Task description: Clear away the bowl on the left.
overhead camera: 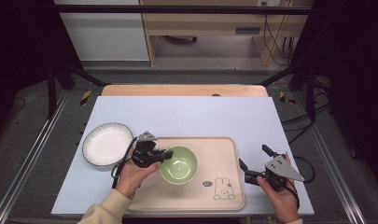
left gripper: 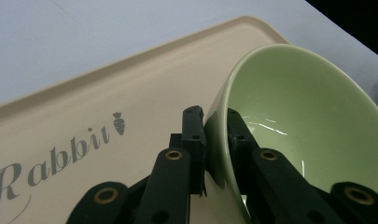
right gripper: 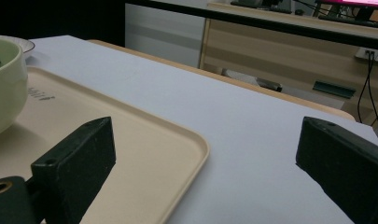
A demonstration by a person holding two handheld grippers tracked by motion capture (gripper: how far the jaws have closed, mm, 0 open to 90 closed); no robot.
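A light green bowl sits on the beige rabbit-print tray near its left side. My left gripper is shut on the bowl's left rim; in the left gripper view one jaw is outside the wall and one inside, clamping the green bowl above the tray. My right gripper stands open just off the tray's right edge, with nothing between its jaws. In the right gripper view the tray's corner lies between the wide-apart jaws, and the bowl shows at the far left.
A white bowl with a dark rim rests on the pale blue table cover left of the tray. A wooden edge runs along the table's far side, with dark frame bars and furniture beyond.
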